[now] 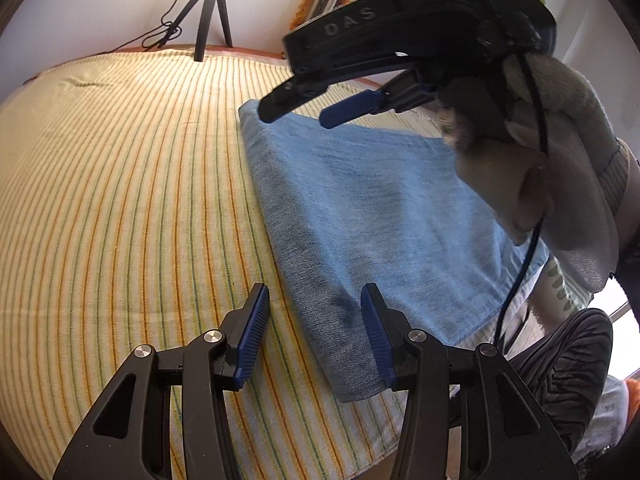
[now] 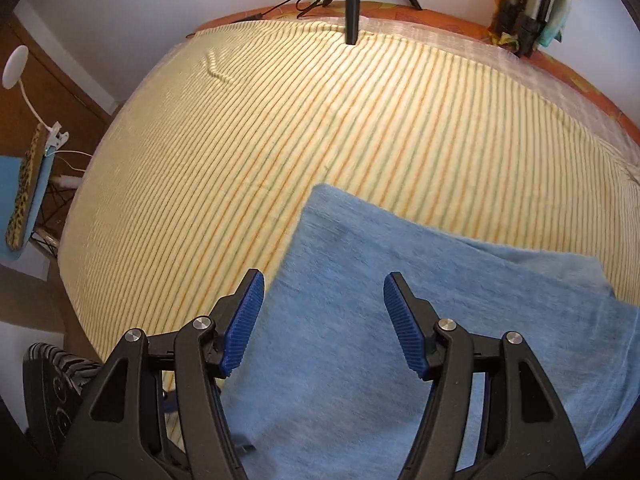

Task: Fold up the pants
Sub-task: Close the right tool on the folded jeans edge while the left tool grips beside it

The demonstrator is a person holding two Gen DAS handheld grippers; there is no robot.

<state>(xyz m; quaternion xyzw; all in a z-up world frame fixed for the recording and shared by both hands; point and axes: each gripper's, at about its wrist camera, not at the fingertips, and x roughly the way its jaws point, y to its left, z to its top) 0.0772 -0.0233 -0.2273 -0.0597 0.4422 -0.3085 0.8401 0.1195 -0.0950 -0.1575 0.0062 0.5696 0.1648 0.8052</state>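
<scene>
The pants [image 1: 360, 220] are light blue denim, folded into a flat rectangle on the striped bed sheet [image 1: 120, 200]. My left gripper [image 1: 316, 320] is open just above their near left edge, one pad over the sheet and one over the denim. My right gripper [image 1: 302, 116], held by a gloved hand [image 1: 560, 140], hovers open over the far end of the pants. In the right wrist view that right gripper [image 2: 324, 312] stands open above the pants [image 2: 400, 340], near their left edge, with nothing between its pads.
A black tripod [image 2: 352, 0] stands on the far side of the sheet [image 2: 280, 120], with a cable beside it. Clothes hang at the back right [image 2: 532, 8]. A chair with a leopard-print cushion [image 2: 24, 196] is left of the bed. A person's zebra-patterned leg [image 1: 568, 360] is at the near edge.
</scene>
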